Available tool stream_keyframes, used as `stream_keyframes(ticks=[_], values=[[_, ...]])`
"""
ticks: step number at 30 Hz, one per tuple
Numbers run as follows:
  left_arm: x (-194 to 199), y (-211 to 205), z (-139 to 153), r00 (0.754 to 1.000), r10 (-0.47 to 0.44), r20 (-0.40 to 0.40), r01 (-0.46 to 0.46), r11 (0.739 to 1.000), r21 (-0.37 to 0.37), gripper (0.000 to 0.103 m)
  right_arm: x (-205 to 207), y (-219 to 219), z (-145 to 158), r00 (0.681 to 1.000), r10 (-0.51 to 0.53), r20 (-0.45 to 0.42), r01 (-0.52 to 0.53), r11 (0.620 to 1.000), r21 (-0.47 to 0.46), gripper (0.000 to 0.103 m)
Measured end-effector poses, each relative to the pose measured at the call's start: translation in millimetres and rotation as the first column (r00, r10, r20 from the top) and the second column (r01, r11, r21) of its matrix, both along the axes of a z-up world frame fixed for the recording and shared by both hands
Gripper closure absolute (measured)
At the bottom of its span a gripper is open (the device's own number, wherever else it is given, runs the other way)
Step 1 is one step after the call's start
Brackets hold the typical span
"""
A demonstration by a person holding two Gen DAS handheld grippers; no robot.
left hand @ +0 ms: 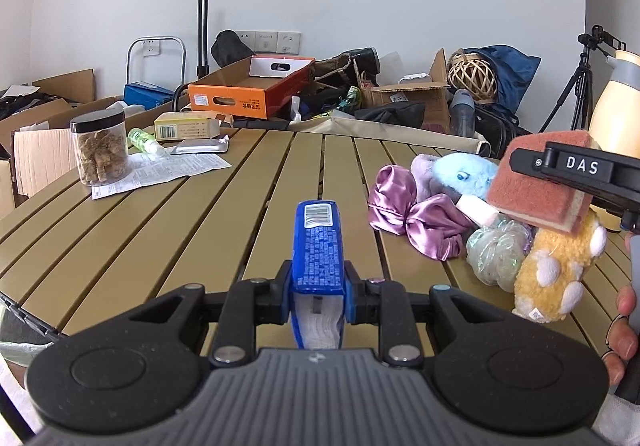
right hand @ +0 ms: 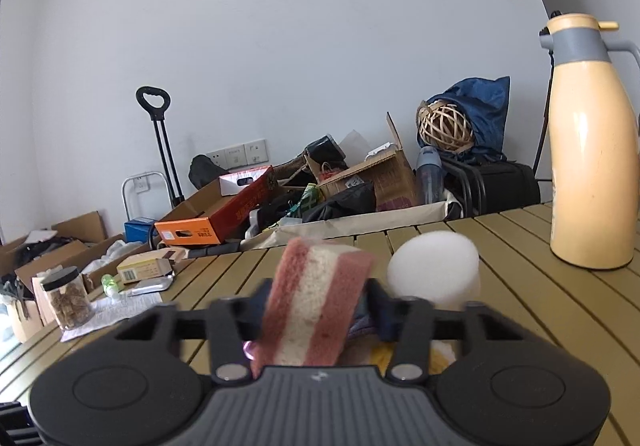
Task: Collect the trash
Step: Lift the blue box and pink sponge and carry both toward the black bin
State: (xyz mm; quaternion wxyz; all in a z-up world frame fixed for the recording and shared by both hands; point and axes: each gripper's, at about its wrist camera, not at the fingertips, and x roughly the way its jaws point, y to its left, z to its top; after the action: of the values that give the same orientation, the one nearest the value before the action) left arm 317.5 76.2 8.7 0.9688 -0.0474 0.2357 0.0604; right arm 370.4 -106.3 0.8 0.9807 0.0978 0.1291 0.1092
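Right wrist view — sponge (right hand: pixel 316 298) clamped between right hand-held gripper (right hand: pixel 316 306) pads — above table (right hand: pixel 520 246).

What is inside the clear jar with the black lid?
The clear jar is filled almost to its lid with brown, crumbly chunks, maybe snacks. What they are exactly is too small to tell. The paper sheet underneath is partly covered.

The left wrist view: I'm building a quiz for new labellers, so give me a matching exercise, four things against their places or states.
Things:
1 blue box
2 sponge
3 jar
4 yellow plush toy

Places:
A on a printed sheet
B in the right claw
C lying on the table, right side
D in the left claw

Pairs: 1-D, 2-B, 3-A, 4-C
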Motion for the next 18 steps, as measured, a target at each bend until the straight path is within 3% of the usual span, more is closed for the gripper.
stream_keyframes(ticks=[3,10,18], values=[[-1,0,-2,1.000,0.003,0.000,-0.003,1.000,0.001,0.079,-4,-3,-1,1.000,-0.001,0.010,0.001,1.000,0.023,0.071],[-4,-1,-2,1.000,0.004,0.002,-0.004,1.000,0.007,0.079,-15,-17,0,0.998,0.013,0.056,-0.019,0.995,0.095,0.072],[-6,-2,0,1.000,0.006,0.011,-0.006,1.000,0.005,0.079,-37,-25,7,0.992,0.015,0.122,-0.029,0.993,0.112,0.072]])
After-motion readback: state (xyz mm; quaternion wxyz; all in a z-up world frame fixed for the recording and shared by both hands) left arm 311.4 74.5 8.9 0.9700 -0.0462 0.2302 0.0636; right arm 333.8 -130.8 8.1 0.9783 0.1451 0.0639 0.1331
